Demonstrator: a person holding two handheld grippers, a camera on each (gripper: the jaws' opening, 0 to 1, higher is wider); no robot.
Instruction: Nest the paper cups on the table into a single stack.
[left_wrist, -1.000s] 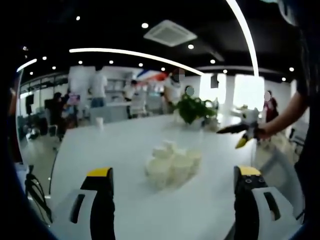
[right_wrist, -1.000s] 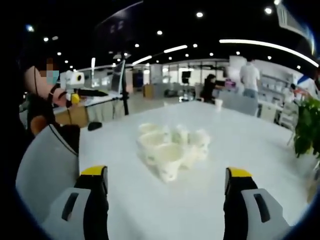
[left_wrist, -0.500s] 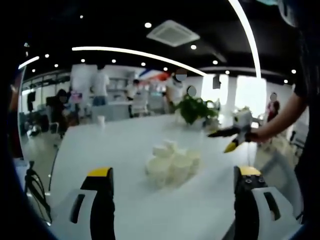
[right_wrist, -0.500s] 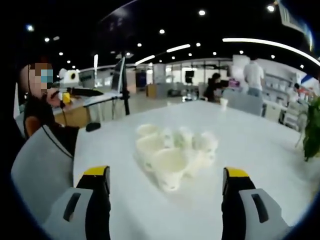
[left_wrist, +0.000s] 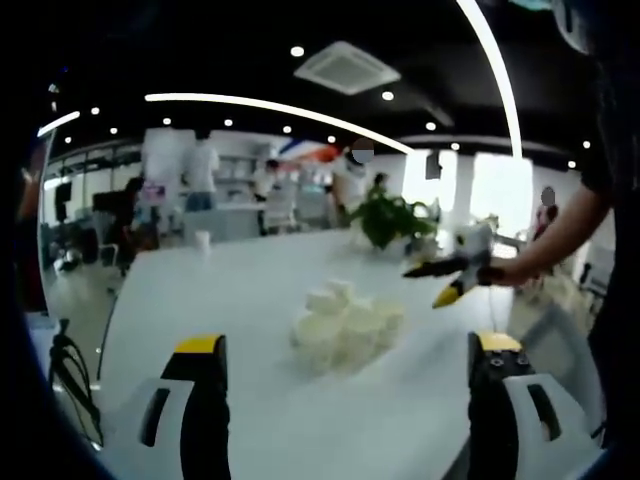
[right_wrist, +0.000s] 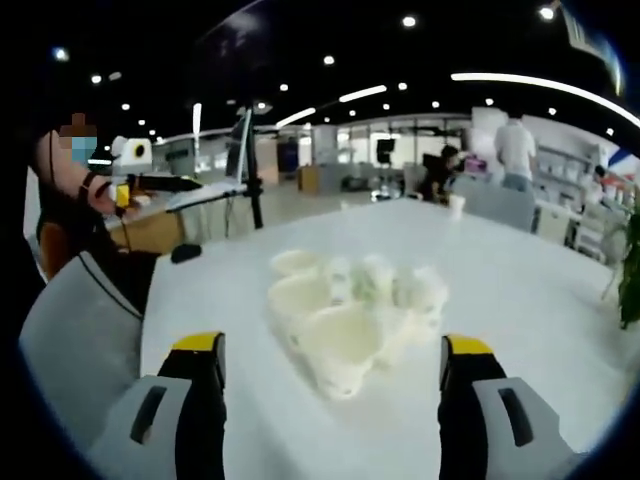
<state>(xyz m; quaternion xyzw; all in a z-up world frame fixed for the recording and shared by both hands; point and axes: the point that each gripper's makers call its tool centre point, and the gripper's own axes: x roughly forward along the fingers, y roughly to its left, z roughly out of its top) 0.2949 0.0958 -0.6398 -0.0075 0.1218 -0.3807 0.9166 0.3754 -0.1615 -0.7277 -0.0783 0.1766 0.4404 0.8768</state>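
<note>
In the left gripper view, the left gripper (left_wrist: 348, 400) rises from the bottom edge with its two black, yellow-tipped jaws set wide apart and nothing between them. Above the gap, near the middle of the frame, a cluster of white paper cups (left_wrist: 345, 325) sits loose on the white table (left_wrist: 250, 290); the cups are blurred, so their number and whether any are tipped cannot be told. At the middle right, the right gripper (left_wrist: 445, 280) enters, held in a person's hand (left_wrist: 492, 274) above the table, to the right of the cups and clear of them. A green potted plant (left_wrist: 388, 218) stands at the table's far side, and a lone cup (left_wrist: 201, 242) stands far off at the upper left.

In the right gripper view, the right gripper (right_wrist: 330, 395) also shows its jaws spread wide and empty at the bottom edge. The paper cups (right_wrist: 350, 315) lie bunched in the centre of the frame, just beyond the jaw tips. At the middle left, the left gripper (right_wrist: 150, 183) is held up in a hand (right_wrist: 100, 190), well away from the cups.
</note>
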